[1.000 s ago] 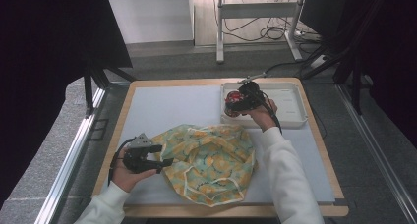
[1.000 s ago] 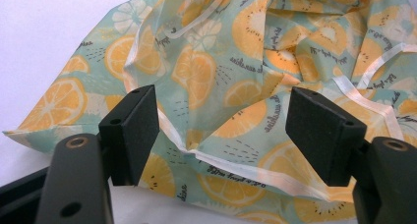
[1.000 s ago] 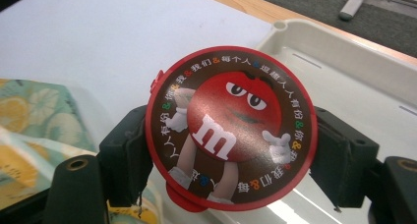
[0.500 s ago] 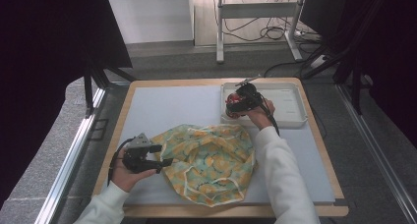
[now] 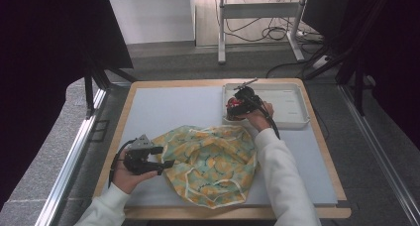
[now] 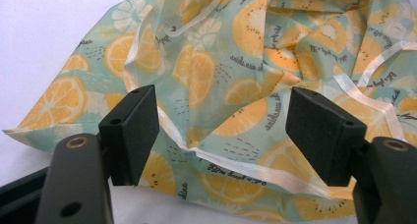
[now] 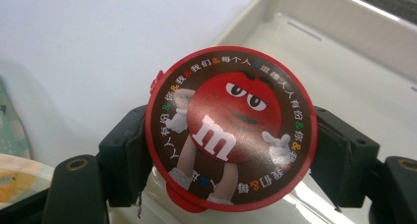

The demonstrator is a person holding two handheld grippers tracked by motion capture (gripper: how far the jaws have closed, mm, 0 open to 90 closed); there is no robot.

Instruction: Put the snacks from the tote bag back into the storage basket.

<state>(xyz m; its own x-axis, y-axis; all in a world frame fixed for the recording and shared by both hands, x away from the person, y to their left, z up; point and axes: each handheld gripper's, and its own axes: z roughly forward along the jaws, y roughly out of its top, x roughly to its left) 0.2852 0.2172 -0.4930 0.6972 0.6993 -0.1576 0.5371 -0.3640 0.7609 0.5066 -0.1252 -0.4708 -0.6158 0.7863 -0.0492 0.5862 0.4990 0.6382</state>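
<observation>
A round red-lidded candy tub (image 7: 231,143) is clasped between the jaws of the right tongs (image 5: 236,108), held at the near-left corner of the white tray (image 5: 292,103), so the step in hand is judged to be the lifting of the tub out of the tray. The left tongs (image 6: 223,135) are spread wide, their jaws standing apart over a white-edged fold of the orange-slice patterned cloth bag (image 5: 210,161), which lies crumpled on the desk (image 5: 173,107) just ahead of them. The next move is judged to call for that edge to be pinched and raised so an opening is made for the tub. The tub's body below its lid is hidden, and the bag's mouth cannot be made out among the folds.
</observation>
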